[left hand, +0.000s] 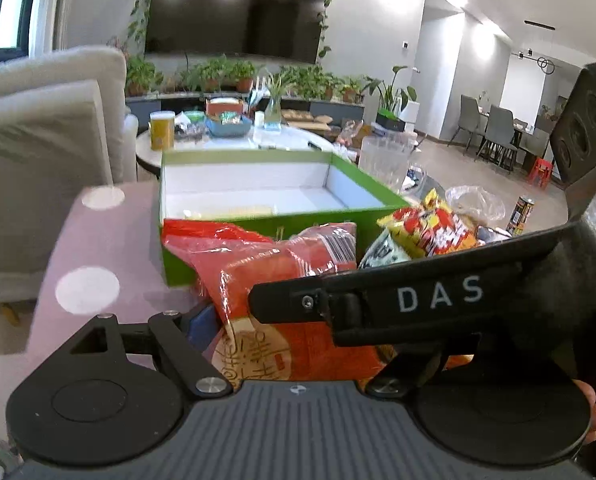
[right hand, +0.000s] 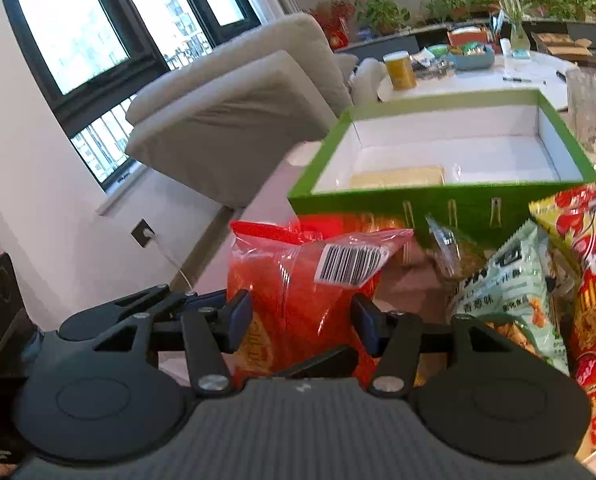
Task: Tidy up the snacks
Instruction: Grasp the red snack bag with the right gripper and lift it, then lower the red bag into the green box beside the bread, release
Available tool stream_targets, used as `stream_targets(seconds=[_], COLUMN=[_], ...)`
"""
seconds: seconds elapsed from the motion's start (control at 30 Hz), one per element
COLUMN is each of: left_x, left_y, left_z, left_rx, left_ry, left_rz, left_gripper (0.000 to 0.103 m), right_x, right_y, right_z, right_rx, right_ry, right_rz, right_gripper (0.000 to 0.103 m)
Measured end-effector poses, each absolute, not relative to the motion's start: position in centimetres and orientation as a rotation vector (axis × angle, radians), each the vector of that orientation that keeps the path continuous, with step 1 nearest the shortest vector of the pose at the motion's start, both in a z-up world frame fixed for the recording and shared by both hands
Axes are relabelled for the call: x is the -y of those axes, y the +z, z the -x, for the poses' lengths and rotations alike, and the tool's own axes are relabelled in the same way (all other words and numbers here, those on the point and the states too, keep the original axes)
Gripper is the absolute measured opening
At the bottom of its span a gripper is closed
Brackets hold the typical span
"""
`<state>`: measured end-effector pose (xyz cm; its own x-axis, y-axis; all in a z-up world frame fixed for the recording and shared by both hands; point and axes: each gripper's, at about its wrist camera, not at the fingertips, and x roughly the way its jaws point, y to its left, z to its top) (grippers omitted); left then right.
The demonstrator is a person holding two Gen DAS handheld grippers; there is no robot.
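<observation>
A red snack bag (right hand: 298, 292) with a barcode label stands on the pink table in front of an open green box (right hand: 438, 196). My right gripper (right hand: 302, 316) is shut on the red snack bag, a blue pad on each side. In the left wrist view the same bag (left hand: 274, 276) lies between my left gripper's fingers; my right gripper crosses in front and hides the left gripper's right finger. The green box (left hand: 274, 220) is white inside and holds a pale yellow packet (right hand: 398, 178).
A green-white snack bag (right hand: 514, 288) and a yellow-red snack bag (right hand: 594, 260) lie to the right. A clear plastic container (left hand: 386, 160) stands right of the box. A grey sofa (right hand: 234, 120) is to the left, and a white round table (left hand: 234, 140) with jars is behind.
</observation>
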<state>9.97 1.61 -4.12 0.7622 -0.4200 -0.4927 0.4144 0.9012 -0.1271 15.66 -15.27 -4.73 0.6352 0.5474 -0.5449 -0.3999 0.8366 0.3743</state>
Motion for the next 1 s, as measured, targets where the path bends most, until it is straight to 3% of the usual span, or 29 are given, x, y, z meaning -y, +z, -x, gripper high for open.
stream_targets(seconds=[0.27, 0.63, 1.0], left_x=[-1.4, 1.0, 2.4], left_y=[-1.5, 1.9, 2.8], left_z=[-10.0, -13.3, -22.0], left_rx=[-0.458, -0.358, -0.346], left_ry=[-0.424, -0.404, -0.42], left_rz=[-0.007, -0.088, -0.095], left_gripper=[0.069, 0.069, 0.069], right_x=[15.7, 17.0, 18.6], right_y=[-2.4, 0.5, 1.1], right_z=[-15.5, -17.9, -25.2], right_rx=[-0.613, -0.508, -0.488], right_ry=[0.538, 0.529, 0.53], right_rz=[-0.217, -0.206, -0.203], right_gripper=[0.071, 0.071, 0.071])
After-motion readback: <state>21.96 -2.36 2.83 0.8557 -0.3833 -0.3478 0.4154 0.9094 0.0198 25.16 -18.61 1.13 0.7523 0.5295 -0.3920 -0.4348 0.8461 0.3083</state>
